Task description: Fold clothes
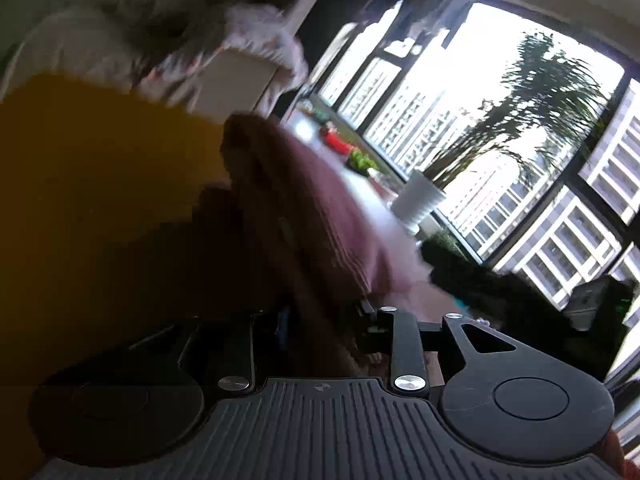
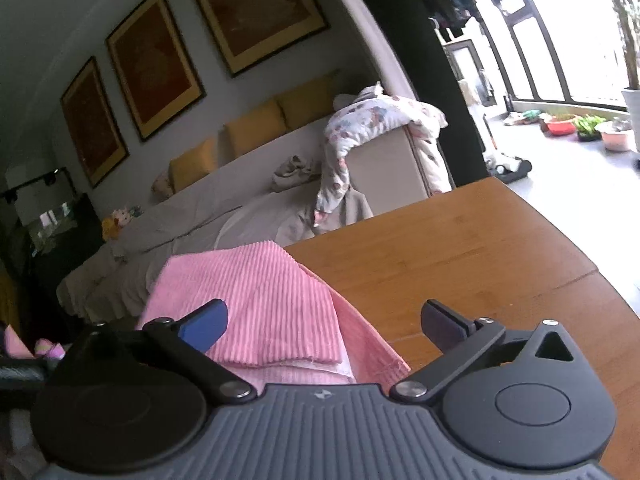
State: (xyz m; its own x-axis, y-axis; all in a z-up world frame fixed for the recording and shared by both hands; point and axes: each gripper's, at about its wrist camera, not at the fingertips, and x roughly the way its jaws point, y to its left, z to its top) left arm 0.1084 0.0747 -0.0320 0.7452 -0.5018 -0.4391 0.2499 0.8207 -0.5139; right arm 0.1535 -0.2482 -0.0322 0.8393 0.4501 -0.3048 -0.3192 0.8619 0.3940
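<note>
A pink ribbed garment lies folded on the wooden table, at its left edge. My right gripper is open just above it; the blue-padded left finger is over the cloth and the right finger is over bare wood. In the blurred left wrist view, my left gripper is shut on the pink garment, which rises from between the fingers. The table fills the left of that view.
A grey sofa with mustard cushions stands behind the table, a floral blanket draped over its arm. Tall windows, a white plant pot and coloured basins on the floor lie to the right.
</note>
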